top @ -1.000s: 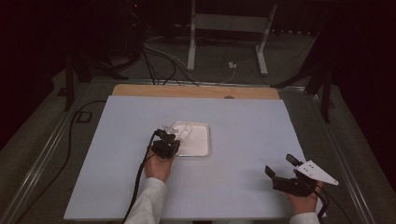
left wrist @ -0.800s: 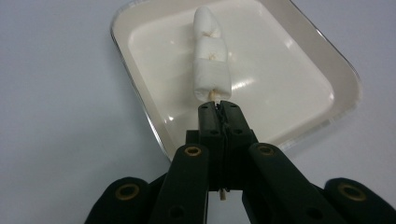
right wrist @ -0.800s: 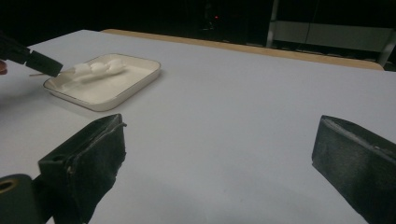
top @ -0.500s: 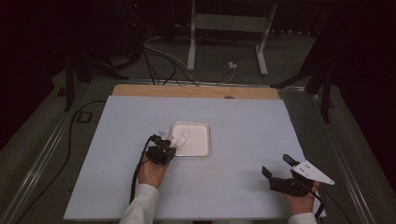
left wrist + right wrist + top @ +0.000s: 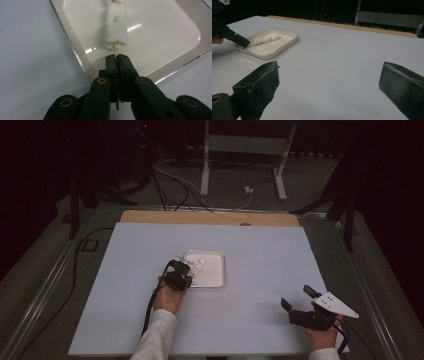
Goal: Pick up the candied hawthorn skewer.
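A pale lavender-white sheet covers the tabletop [image 5: 250,270], leaving a strip of bare wood [image 5: 210,217] along the far edge. Beyond it the room is dark, with black cables [image 5: 170,195] on a grey floor and a white metal stand [image 5: 245,165]. A white rectangular tray [image 5: 212,275] lies left of centre. The left tool [image 5: 117,58] is clamped tight on a wooden skewer [image 5: 115,48] carrying marshmallows [image 5: 115,32] over the tray's near rim. The right tool [image 5: 297,302], jaws wide apart and holding nothing, rests near the front right corner.
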A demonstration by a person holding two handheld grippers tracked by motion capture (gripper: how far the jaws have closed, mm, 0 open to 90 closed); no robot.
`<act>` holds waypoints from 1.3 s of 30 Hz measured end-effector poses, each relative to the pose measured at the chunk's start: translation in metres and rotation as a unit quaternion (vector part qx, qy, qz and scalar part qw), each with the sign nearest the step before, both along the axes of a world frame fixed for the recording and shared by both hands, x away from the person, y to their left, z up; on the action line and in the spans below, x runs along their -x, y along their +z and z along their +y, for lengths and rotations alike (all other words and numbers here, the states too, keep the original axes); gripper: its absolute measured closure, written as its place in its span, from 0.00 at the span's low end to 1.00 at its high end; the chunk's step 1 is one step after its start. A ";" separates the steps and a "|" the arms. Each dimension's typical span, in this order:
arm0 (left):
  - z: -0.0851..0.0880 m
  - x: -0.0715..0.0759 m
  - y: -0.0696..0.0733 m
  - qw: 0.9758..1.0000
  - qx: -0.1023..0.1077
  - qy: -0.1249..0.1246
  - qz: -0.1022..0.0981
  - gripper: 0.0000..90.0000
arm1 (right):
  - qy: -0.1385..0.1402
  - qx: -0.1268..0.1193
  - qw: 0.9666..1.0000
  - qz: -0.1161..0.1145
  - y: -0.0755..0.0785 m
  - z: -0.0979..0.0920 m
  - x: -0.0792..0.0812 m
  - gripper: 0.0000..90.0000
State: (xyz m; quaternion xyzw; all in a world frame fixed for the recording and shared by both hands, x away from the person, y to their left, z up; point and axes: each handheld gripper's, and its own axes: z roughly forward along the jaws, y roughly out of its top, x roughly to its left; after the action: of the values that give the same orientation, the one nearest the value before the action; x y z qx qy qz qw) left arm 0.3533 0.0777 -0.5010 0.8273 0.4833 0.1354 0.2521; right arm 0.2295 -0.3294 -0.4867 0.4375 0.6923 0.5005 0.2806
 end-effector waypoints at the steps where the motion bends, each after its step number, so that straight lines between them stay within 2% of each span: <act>1: 0.000 0.001 0.000 1.000 -0.003 -0.001 -0.003 1.00 | 0.000 0.000 1.000 0.000 0.000 0.000 0.000 0.03; 4: 0.000 0.004 0.001 1.000 0.004 -0.003 -0.003 1.00 | 0.001 -0.002 1.000 0.000 0.000 -0.001 -0.001 0.03; 8: 0.006 0.010 0.007 0.999 0.035 0.000 -0.016 1.00 | 0.004 -0.009 1.000 0.002 0.001 0.001 0.000 0.03; 12: 0.012 0.020 0.015 0.998 0.060 -0.007 -0.036 1.00 | 0.013 -0.018 1.000 0.006 0.005 0.005 0.001 0.03; 17: 0.022 0.031 0.019 0.995 0.084 -0.015 -0.055 1.00 | 0.039 -0.030 0.999 0.017 0.013 0.016 -0.006 0.03; 21: 0.027 0.038 0.024 0.992 0.107 -0.024 -0.067 1.00 | 0.059 -0.052 0.996 0.032 0.019 0.027 -0.018 0.03; 24: 0.032 0.044 0.027 0.988 0.132 -0.030 -0.073 1.00 | 0.074 -0.067 0.994 0.043 0.023 0.037 -0.030 0.03; 34: 0.045 0.061 0.034 0.982 0.156 -0.035 -0.104 1.00 | 0.103 -0.086 0.990 0.051 0.037 0.067 -0.064 0.03; 37: 0.047 0.067 0.034 0.978 0.171 -0.036 -0.117 1.00 | 0.106 -0.095 0.988 0.054 0.042 0.073 -0.073 0.03; 39: 0.048 0.070 0.034 0.978 0.166 -0.037 -0.123 1.00 | 0.106 -0.093 0.989 0.052 0.046 0.077 -0.078 0.03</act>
State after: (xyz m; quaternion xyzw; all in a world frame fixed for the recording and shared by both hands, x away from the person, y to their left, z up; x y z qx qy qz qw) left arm 0.2830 0.1258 -0.4672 0.7684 0.4333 0.1441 0.4484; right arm 0.3076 -0.2526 -0.4412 0.4114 0.6989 0.5661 0.1477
